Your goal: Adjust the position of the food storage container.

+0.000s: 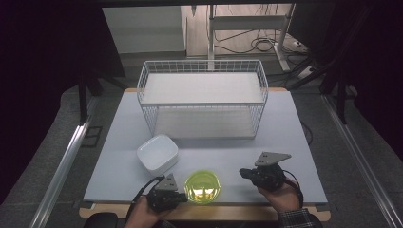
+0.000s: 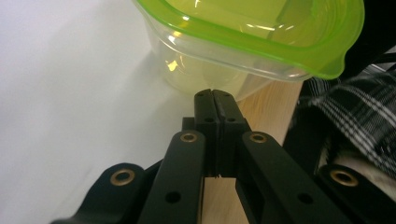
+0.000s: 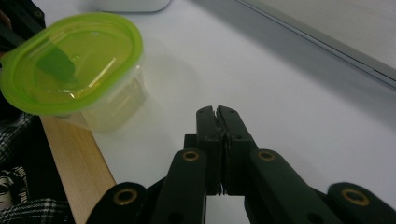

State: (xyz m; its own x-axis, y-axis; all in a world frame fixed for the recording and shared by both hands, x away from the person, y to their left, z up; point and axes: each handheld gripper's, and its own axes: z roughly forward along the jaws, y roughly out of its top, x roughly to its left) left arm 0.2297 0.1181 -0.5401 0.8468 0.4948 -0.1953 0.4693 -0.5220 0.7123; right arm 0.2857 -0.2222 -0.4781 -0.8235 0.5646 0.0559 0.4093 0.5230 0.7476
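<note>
No readable text, label, brand, number or sign on anything shown.

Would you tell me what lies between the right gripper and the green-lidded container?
Nothing: in the right gripper view, bare white table separates the shut right gripper from the green-lidded container.

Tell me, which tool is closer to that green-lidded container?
The left tool: its shut tips sit right beside the green-lidded container, at its left side. The right tool, also shut, rests farther off to the container's right, with bare table between.
</note>
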